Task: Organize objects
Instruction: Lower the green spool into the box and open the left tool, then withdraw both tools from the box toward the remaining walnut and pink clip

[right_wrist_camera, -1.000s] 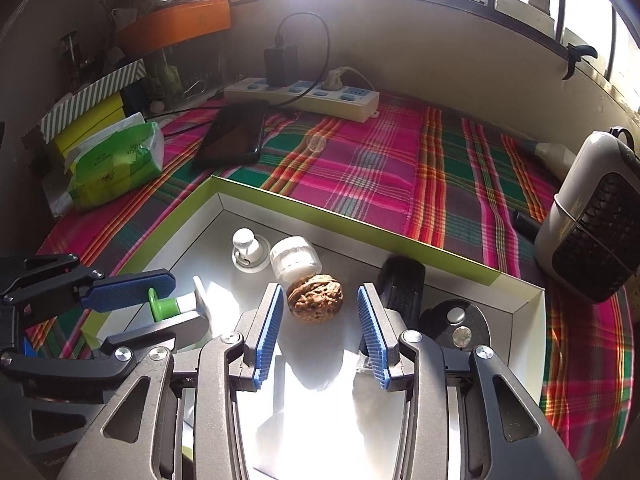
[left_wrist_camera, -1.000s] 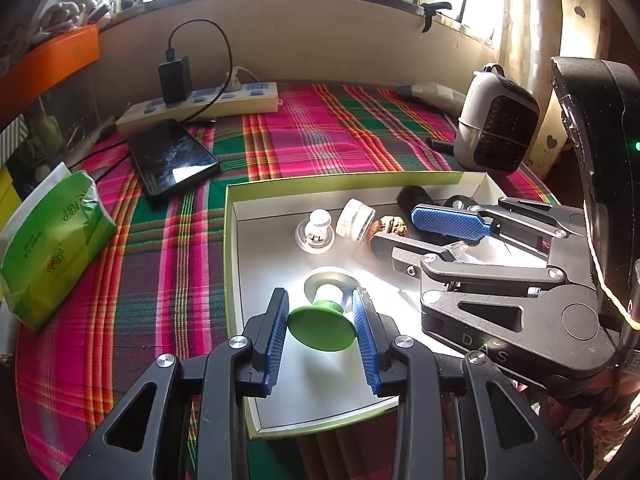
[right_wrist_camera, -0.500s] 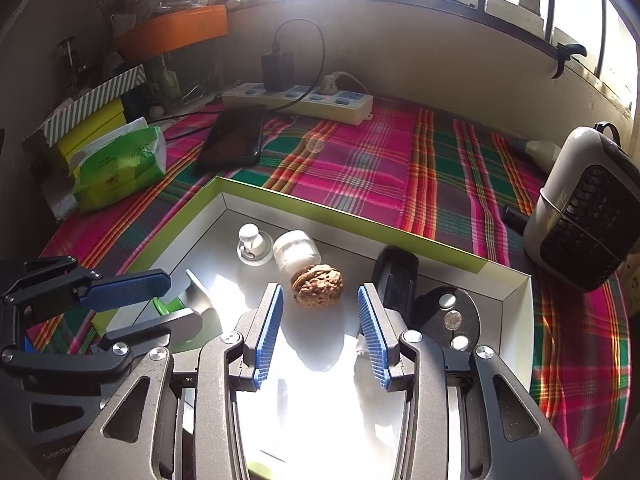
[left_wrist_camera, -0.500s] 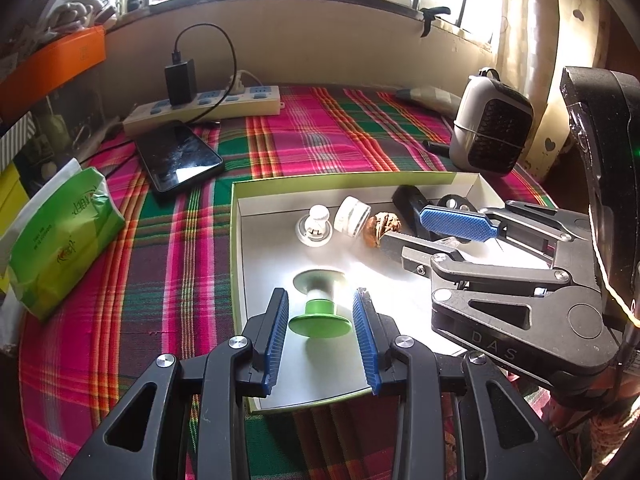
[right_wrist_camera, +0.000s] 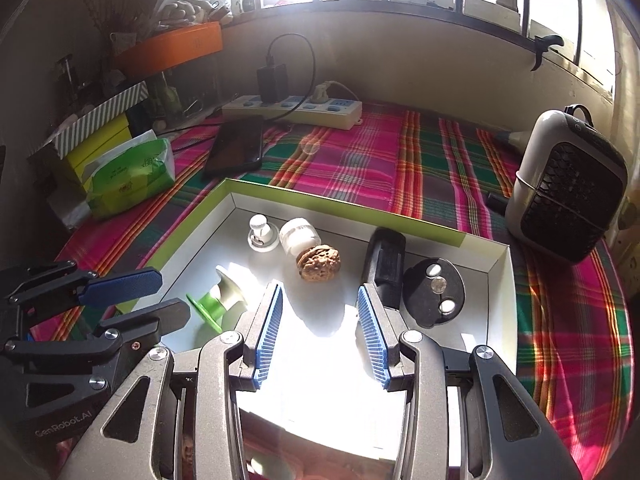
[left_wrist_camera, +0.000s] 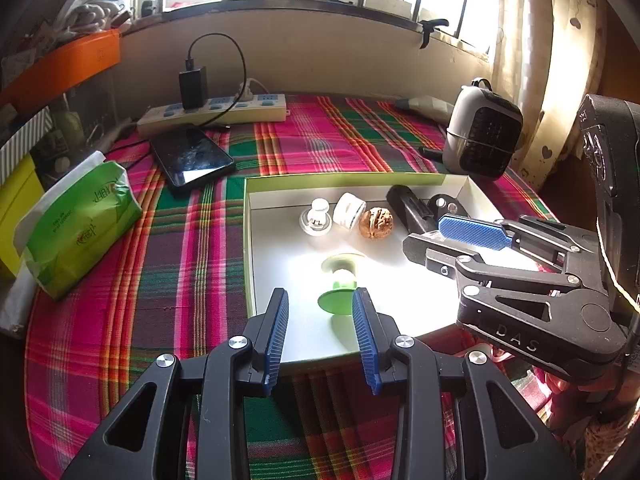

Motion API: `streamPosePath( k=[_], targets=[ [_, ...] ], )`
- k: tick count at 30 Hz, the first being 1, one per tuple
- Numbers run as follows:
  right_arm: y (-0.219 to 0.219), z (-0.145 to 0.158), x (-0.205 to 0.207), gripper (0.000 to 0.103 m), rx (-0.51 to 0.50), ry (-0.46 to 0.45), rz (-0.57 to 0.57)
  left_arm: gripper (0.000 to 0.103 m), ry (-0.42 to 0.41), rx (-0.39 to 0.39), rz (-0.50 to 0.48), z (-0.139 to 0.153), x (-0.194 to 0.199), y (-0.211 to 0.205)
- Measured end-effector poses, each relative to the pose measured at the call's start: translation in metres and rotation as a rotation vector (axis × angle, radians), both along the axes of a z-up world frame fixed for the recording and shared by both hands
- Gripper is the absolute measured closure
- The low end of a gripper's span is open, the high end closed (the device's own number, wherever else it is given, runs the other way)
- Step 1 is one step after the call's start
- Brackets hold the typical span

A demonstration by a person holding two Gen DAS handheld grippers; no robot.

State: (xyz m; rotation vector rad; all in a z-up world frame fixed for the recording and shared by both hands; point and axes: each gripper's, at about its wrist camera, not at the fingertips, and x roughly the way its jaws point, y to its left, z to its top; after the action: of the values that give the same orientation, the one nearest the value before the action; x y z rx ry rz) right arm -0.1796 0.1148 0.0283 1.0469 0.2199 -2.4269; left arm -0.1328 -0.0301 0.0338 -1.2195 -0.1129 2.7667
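Tray point(left_wrist_camera: 250, 248) | walnut point(left_wrist_camera: 376, 222), green spool point(left_wrist_camera: 340, 294) inside (spool tipped) | both grippers empty

Home windowsill table, plaid cloth point(left_wrist_camera: 320, 148), power strip point(left_wrist_camera: 216, 114), tissues point(left_wrist_camera: 80, 224)

I see woven plaid cloth point(left_wrist_camera: 192, 280) over the tabletop, a matt cardboard tray point(left_wrist_camera: 348, 178), a rough-shelled walnut point(left_wrist_camera: 376, 222) and a glossy phone point(left_wrist_camera: 192, 158).

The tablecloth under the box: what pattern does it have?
A plaid tablecloth in pink, green and orange, seen best from the right wrist.
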Motion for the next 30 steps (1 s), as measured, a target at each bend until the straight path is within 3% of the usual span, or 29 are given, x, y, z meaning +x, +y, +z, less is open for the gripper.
streamPosePath(
  k=[15,19,30],
  targets=[
    [0.031,0.008,0.042,0.062,-0.065,0.043,-0.081,0.072,0.033,0.043,-0.015,0.005,0.033,0.001],
    [0.042,0.01,0.053,0.062,-0.095,0.048,-0.103,0.072,0.053,0.019,-0.017,0.007,0.042,0.003],
    [0.064,0.01,0.078,0.062,-0.105,0.068,-0.14,0.072,0.04,0.053,-0.045,0.001,0.06,0.005]
  ],
)
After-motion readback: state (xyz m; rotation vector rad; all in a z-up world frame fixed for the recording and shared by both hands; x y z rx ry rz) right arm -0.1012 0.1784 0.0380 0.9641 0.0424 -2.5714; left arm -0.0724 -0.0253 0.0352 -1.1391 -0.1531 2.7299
